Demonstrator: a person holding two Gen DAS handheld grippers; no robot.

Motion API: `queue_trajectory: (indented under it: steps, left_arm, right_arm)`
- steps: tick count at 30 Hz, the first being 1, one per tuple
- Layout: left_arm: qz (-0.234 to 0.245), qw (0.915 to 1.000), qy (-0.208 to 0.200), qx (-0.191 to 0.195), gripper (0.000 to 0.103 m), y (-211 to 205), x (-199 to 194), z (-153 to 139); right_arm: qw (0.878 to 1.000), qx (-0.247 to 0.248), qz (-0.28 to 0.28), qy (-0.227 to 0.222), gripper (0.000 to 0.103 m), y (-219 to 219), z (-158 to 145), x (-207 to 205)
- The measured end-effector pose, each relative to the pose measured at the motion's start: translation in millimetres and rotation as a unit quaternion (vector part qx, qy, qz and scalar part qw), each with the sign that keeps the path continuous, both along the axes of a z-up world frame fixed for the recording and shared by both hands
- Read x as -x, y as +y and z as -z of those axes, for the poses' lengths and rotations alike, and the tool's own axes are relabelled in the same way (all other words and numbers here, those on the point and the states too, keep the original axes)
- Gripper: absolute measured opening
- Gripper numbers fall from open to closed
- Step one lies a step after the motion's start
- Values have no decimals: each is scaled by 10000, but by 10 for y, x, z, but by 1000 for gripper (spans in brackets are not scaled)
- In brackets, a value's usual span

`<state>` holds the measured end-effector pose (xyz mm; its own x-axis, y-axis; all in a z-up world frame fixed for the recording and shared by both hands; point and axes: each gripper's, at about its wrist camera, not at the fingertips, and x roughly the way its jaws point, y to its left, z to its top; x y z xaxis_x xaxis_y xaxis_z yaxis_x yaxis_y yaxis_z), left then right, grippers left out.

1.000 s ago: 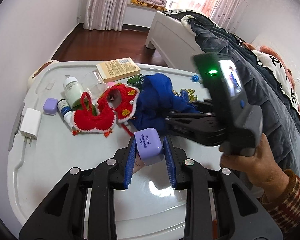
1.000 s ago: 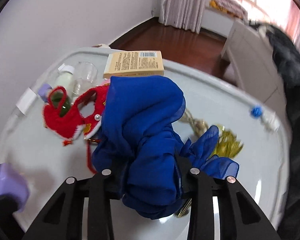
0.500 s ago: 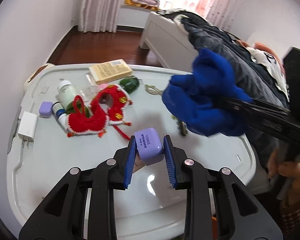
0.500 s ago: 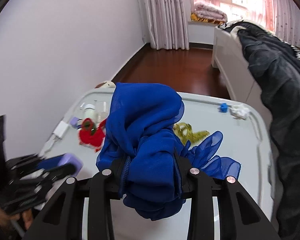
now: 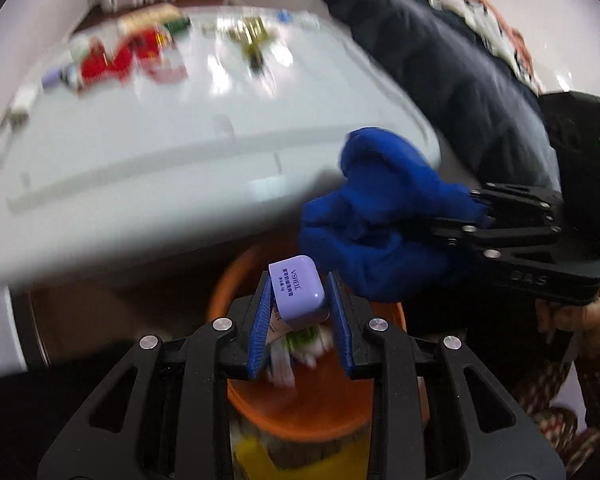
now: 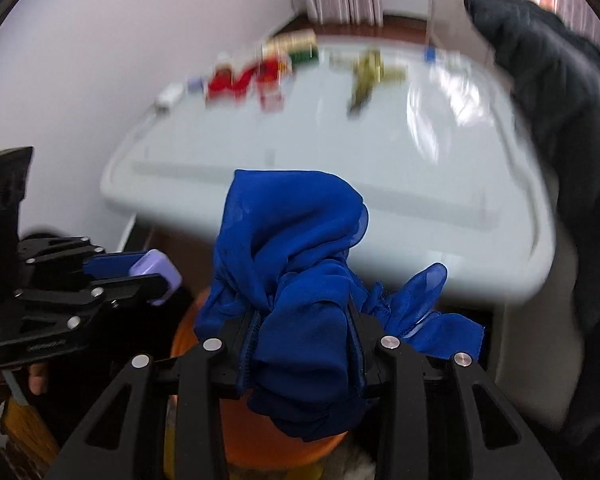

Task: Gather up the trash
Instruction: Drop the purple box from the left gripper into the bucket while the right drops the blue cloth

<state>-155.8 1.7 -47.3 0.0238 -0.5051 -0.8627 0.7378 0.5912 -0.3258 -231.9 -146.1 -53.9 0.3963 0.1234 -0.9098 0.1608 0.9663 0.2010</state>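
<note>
Over the orange bin, the left gripper is pinching a small, rigid, likely slippery lilac case by its flat sides, while the right gripper is clamping a soft, light, bunched blue chiffon scarf.

Both grippers: black plastic frames, silver screws, ribbed blue pads. Right gripper: green LED on housing. Plaid sleeve, red/brown, at wrist.

Cluttered white table
</note>
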Motion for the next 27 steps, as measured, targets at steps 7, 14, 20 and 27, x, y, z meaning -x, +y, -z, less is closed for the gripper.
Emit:
queue_trajectory:
  steps: [7, 14, 20, 27]
  left_arm:
    - [68, 9982, 426, -423, 51, 19, 247, 260]
    - [-341, 9977, 99, -574, 71, 99, 101, 160]
    - [-668, 9919, -928, -548, 71, 105, -204, -157]
    - [-1187, 9835, -1362, 118, 78, -103, -789, -584]
  right_arm:
    - [9959, -122, -77, 889, 79, 208, 455, 187]
    - [9984, 48, 175, 530, 88, 33, 289, 122]
    - [9978, -375, 552, 55, 90, -249, 101, 20]
    - [9963, -524, 622, -287, 98, -509, -221, -539]
